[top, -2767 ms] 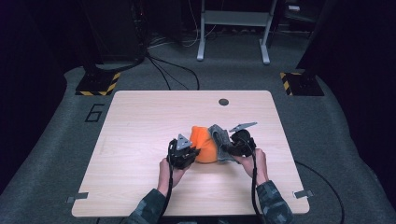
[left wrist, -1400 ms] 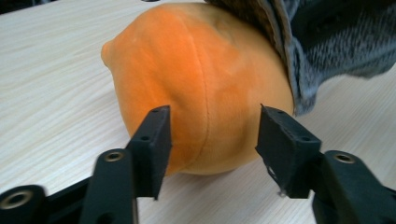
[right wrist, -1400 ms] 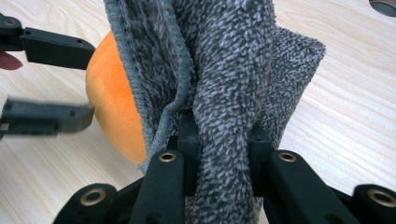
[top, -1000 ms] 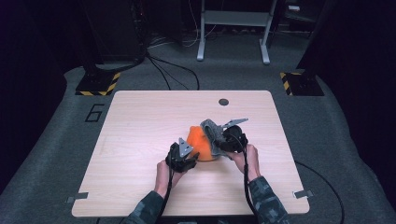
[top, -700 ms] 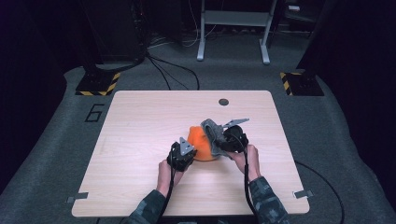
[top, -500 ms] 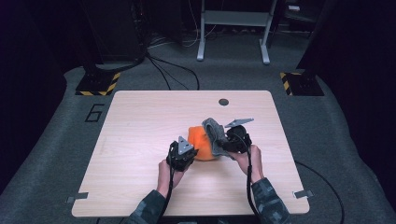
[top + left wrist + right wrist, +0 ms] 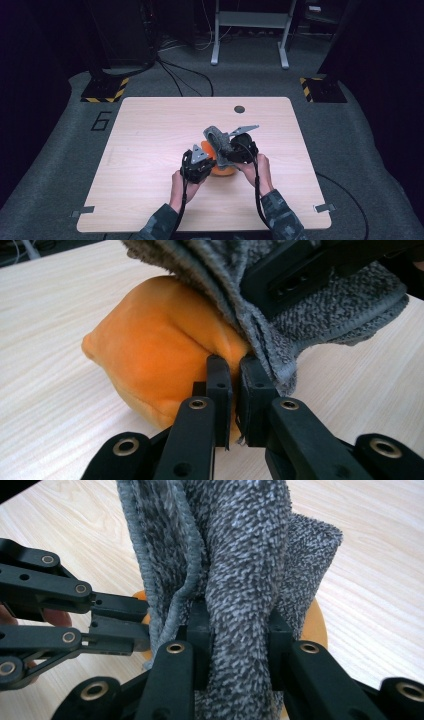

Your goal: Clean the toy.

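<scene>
Since the earlier frames: grey towel (image 7: pixel 218 139) now lifted higher off the orange cloth (image 7: pixel 220 169), bunched up toward the upper middle of the high view; orange cloth sits lower and flatter than before. Left claw's jaws have just been closing, with a fold of orange cloth between them.

Left claw (image 7: pixel 235 385): shut tight on a thin pinch of the orange cloth; the jaws stand almost together at the centre of the left gripper view, fabric edge showing in the narrow gap. In the high view it (image 7: pixel 199 162) sits just left of the orange cloth, lower centre of the table (image 7: pixel 150 130).

Right claw (image 7: pixel 235 630): clamped on the grey towel, a thick bunch filling the space between its jaws and rising up through the top of the right gripper view. In the high view it (image 7: pixel 235 149) is right of the cloths, grey plate pointing to the upper right.

Orange cloth: a rounded lump resting on the table, middle of the left gripper view, the towel draped against its upper right side. Both cloths lie between the two hands, slightly below the table's centre.

Small dark round mark (image 7: pixel 239 109) near the table's far edge, well apart.
</scene>
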A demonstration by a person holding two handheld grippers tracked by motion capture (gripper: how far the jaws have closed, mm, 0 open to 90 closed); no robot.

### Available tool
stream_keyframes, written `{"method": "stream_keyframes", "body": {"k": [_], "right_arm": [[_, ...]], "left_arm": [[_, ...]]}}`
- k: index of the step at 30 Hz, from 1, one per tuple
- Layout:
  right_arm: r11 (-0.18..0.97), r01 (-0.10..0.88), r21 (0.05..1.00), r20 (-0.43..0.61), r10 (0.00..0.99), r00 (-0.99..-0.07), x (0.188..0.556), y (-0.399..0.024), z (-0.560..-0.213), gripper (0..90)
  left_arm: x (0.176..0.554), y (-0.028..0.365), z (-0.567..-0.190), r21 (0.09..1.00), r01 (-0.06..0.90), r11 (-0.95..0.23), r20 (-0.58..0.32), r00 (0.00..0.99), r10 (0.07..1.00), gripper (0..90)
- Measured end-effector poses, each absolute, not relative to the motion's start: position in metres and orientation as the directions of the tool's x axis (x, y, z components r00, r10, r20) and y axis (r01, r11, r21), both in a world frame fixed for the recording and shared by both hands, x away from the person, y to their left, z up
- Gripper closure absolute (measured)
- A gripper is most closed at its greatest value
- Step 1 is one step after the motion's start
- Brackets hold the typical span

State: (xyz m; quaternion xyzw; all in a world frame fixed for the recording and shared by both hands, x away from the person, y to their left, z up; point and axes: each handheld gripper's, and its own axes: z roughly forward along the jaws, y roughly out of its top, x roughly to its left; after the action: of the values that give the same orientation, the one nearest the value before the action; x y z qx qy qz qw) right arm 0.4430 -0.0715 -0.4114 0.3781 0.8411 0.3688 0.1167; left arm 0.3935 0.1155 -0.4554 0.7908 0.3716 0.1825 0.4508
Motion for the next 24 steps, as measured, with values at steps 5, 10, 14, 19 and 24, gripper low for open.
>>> {"method": "stream_keyframes", "body": {"k": [5,10,14,19,24], "right_arm": [[0.448,0.551,0.704,0.067,0.730,-0.680,0.439,-0.072,-0.412,73.0],[0.439,0.567,0.697,0.074,0.742,-0.666,0.435,-0.079,-0.417,72.9],[0.439,0.575,0.691,0.074,0.748,-0.659,0.433,-0.087,-0.423,72.9],[0.424,0.599,0.679,0.087,0.764,-0.639,0.432,-0.098,-0.431,72.8],[0.415,0.624,0.663,0.093,0.781,-0.618,0.433,-0.109,-0.442,72.7]], "left_arm": [[0.393,0.117,-0.457,0.851,0.433,-0.299,-0.060,0.644,0.762,84.9],[0.394,0.118,-0.459,0.846,0.439,-0.303,-0.063,0.646,0.760,84.9],[0.394,0.118,-0.460,0.848,0.437,-0.298,-0.061,0.640,0.766,84.9],[0.395,0.121,-0.462,0.849,0.441,-0.291,-0.066,0.635,0.770,84.8],[0.396,0.126,-0.465,0.847,0.450,-0.282,-0.074,0.625,0.777,84.6]]}}
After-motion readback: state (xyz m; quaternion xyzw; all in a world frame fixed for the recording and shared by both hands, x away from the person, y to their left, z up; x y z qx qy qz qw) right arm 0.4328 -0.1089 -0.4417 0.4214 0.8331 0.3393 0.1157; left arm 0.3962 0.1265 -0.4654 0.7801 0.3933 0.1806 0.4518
